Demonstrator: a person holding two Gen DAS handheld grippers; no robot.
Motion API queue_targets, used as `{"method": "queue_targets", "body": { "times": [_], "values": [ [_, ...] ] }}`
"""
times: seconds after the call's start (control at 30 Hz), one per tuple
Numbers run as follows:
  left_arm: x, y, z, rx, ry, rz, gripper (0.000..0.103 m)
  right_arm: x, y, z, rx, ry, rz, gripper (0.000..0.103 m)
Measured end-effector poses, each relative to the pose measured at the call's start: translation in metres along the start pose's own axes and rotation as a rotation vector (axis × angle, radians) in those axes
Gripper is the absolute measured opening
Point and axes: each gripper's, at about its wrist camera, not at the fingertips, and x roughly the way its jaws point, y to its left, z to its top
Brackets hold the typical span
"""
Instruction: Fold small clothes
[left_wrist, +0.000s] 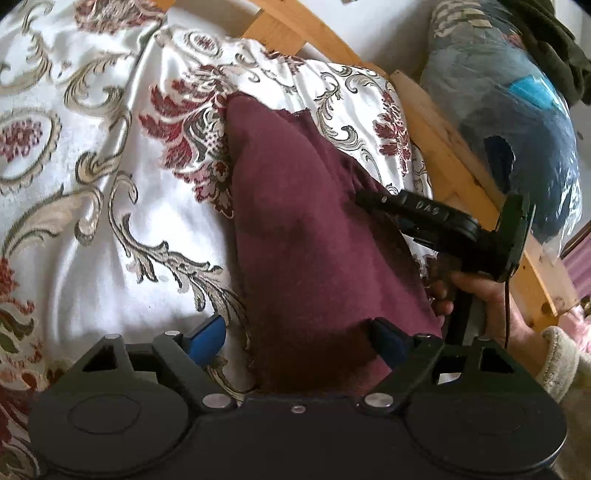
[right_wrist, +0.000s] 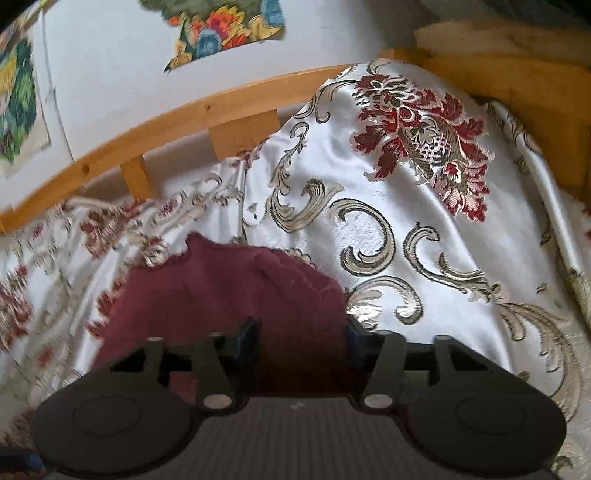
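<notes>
Maroon cloth (left_wrist: 303, 236) on patterned bedspread (left_wrist: 92, 184), wooden bed rail (right_wrist: 177, 122) behind, both grippers' fingers apart astride cloth edge

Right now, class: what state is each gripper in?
Left gripper: open, maroon cloth between its jaws.
Right gripper: open, same cloth between.

We see a maroon garment (left_wrist: 303, 236) on a white bedspread (left_wrist: 110, 229) patterned with red-and-gold scrolls, beside the bedspread an orange-brown wooden frame (right_wrist: 177, 114).
</notes>
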Motion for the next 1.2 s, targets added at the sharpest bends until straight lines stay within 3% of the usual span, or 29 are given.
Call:
{"method": "queue_targets", "body": {
  "times": [0.17,0.33,0.43,0.77,0.9,1.2],
  "values": [
    [0.002,0.005,0.002,-0.031,0.017,-0.013,0.087,0.004,-0.013,0.012,0.131,-0.012,0.042,0.066],
    [0.002,0.003,0.0,-0.018,0.016,-0.005,0.087,0.011,-0.009,0.015,0.063,0.014,-0.024,0.039],
    [0.002,0.003,0.0,-0.019,0.016,-0.006,0.087,0.01,-0.016,0.014,0.117,0.009,-0.013,0.03],
    [0.002,0.003,0.001,-0.02,0.016,-0.013,0.082,0.011,-0.019,0.014,0.135,0.016,0.001,0.034],
    [0.002,-0.001,0.001,-0.005,0.019,-0.024,0.075,0.011,-0.016,0.014,0.115,0.019,-0.014,0.031],
    [0.007,0.009,0.004,-0.076,0.064,-0.054,0.074,0.009,-0.011,0.015,0.095,0.03,-0.011,0.027]
  ]
}}
